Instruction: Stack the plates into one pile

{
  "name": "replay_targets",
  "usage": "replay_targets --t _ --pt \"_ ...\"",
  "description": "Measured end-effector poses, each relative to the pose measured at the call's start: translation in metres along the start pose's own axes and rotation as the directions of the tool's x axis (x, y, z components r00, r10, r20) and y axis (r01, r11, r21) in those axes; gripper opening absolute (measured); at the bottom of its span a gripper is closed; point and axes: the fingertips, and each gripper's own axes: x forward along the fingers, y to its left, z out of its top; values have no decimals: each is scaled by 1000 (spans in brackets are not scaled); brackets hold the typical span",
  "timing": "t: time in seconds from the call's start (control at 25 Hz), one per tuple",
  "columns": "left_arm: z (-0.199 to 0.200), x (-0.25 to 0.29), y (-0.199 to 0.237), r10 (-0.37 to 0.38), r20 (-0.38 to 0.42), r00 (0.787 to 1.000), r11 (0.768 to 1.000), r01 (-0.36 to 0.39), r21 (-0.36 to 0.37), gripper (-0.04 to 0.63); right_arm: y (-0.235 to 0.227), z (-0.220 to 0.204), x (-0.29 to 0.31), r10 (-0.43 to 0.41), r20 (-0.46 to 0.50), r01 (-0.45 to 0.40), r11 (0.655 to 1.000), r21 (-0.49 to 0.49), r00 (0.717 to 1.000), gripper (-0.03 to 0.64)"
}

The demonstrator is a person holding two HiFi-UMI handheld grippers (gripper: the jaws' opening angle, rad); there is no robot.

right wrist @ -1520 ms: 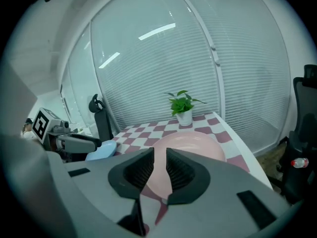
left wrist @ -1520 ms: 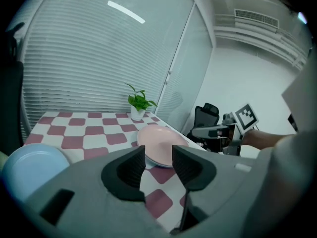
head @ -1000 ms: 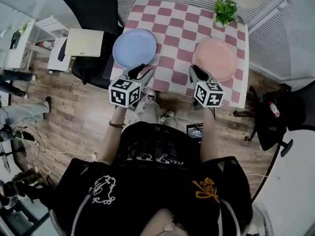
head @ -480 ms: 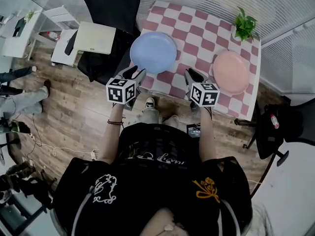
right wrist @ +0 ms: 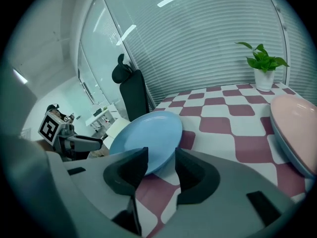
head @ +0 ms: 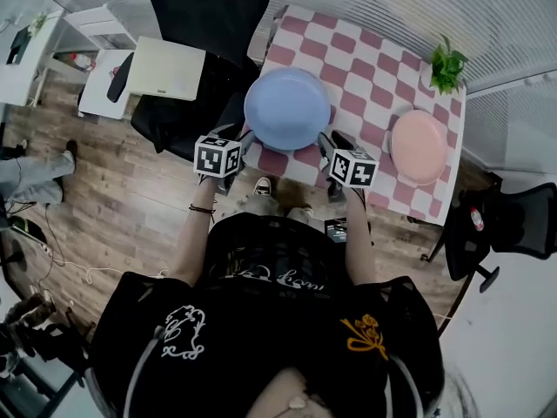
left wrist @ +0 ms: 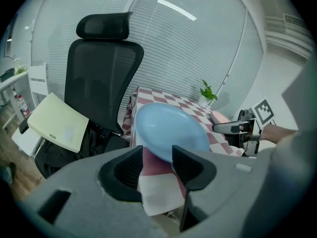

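Note:
A light blue plate (head: 287,109) lies at the near left of the checkered table (head: 365,68). A pink plate (head: 419,146) lies at the table's right side. My left gripper (head: 238,139) is at the blue plate's near left rim, open, and the rim of the blue plate (left wrist: 171,128) shows just past its fingertips (left wrist: 190,163). My right gripper (head: 334,144) is at the near right rim. Its jaws have just been opening, and the edge of the blue plate (right wrist: 148,140) lies at the gap between them without being pressed. The pink plate (right wrist: 297,133) is off to its right.
A potted plant (head: 446,64) stands at the table's far right corner. A black office chair (head: 204,7) with a cream pad (head: 165,68) on a side stand is left of the table. Another black chair (head: 513,225) is at the right. The person's legs are at the table's near edge.
Both grippers have come down toward the blue plate's near rim. The right one moved left, away from the pink plate. The head camera has swung, so the table sits further right.

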Motion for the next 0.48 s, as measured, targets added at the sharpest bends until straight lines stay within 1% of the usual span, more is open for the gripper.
replay_targets --t 0.16,0.32,0.48 --pt "3 19 15 -40 -36 999 999 40 3 183 -6 -3 19 -39 -25 40 998 53 999 146" --pt "6 39 22 -60 -75 995 998 63 32 183 -12 -10 31 -62 -49 68 989 133 997 146" --pt "5 52 25 -76 -106 991 996 81 48 182 -9 -19 43 -61 -88 74 986 153 994 146"
